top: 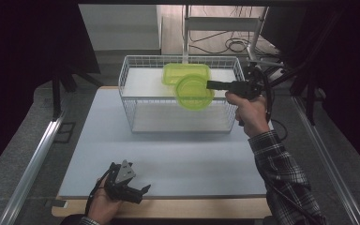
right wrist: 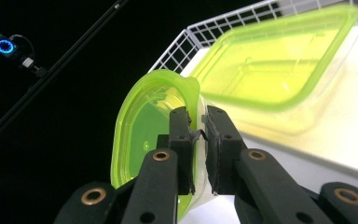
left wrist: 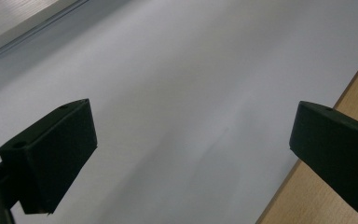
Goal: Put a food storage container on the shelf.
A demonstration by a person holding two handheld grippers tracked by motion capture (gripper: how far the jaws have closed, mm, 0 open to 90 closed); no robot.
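A round clear container with a lime-green lid (top: pixel 194 92) (right wrist: pixel 142 135) hangs in the air over the white wire basket (top: pixel 129 101), tipped on its side. My right gripper (top: pixel 211 85) (right wrist: pixel 198 133) is shut on its rim, reaching in from the right. Behind it, a rectangular container with a lime-green lid (top: pixel 185 72) (right wrist: pixel 279 60) rests on the basket's upper shelf. My left gripper (top: pixel 143 191) (left wrist: pixel 191 135) lies low near the table's front edge, open, with bare table surface between its fingers.
The basket stands at the back middle of the pale table (top: pixel 168 159); its wire wall (right wrist: pixel 200 35) runs along the shelf. A wooden edge (left wrist: pixel 354 88) borders the table front. Metal rails (top: pixel 37 154) flank the table. Cables lie on the floor behind.
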